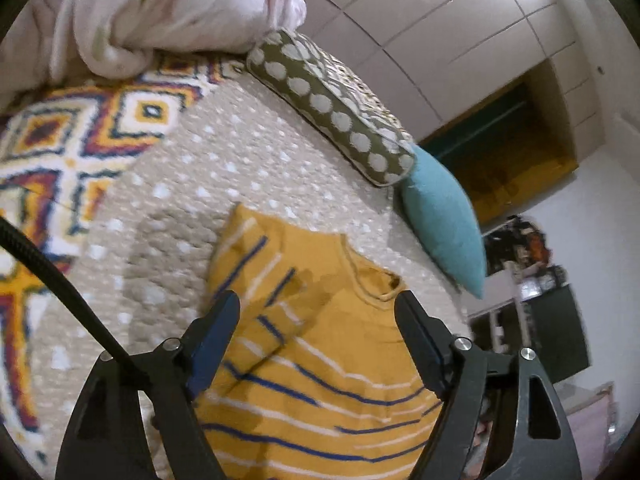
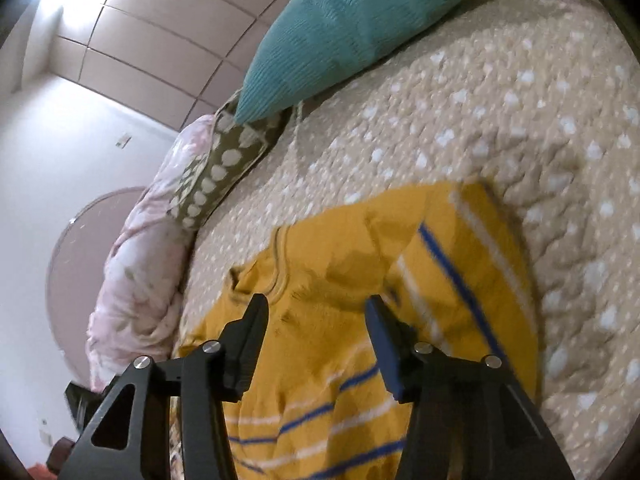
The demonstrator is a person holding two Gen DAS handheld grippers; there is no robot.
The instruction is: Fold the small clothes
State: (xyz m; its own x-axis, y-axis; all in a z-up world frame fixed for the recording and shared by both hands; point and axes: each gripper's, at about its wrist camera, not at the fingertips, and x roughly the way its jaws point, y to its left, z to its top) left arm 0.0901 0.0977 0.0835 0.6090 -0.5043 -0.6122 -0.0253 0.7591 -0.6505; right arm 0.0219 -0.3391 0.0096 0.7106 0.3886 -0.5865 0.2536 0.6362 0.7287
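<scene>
Shirt [image 1: 320,360] [image 2: 340,340], mustard yellow with blue and white stripes, lies spread on the bed [image 1: 224,168] [image 2: 500,120], its neckline turned toward the far pillows. One sleeve is folded over the body in the left wrist view, reaching out to the far left of the garment; in the right wrist view a sleeve lies to the far right.

The left gripper [image 1: 318,308] hovers over the shirt's upper body with its jaws spread wide, nothing between them. The right gripper [image 2: 318,314] hangs just near the collar, jaws also parted and holding nothing; whether either pair touches the cloth cannot be told.

The bed's cover is beige, quilted and dotted white. At its far edge rests a teal cushion [image 1: 444,224] [image 2: 352,28], and touching it an olive pillow with white dots [image 1: 332,108] [image 2: 216,168]. Beside that pillow a pale pink floral quilt [image 1: 168,8] [image 2: 136,280] is bunched up. A bright patterned blanket [image 1: 60,152] in orange, white and navy covers the left of the bed in the left wrist view. A black cable [image 1: 60,288] crosses the near left corner there. Glossy panelled wardrobe doors [image 1: 460,28] [image 2: 132,52] stand behind the bed.
</scene>
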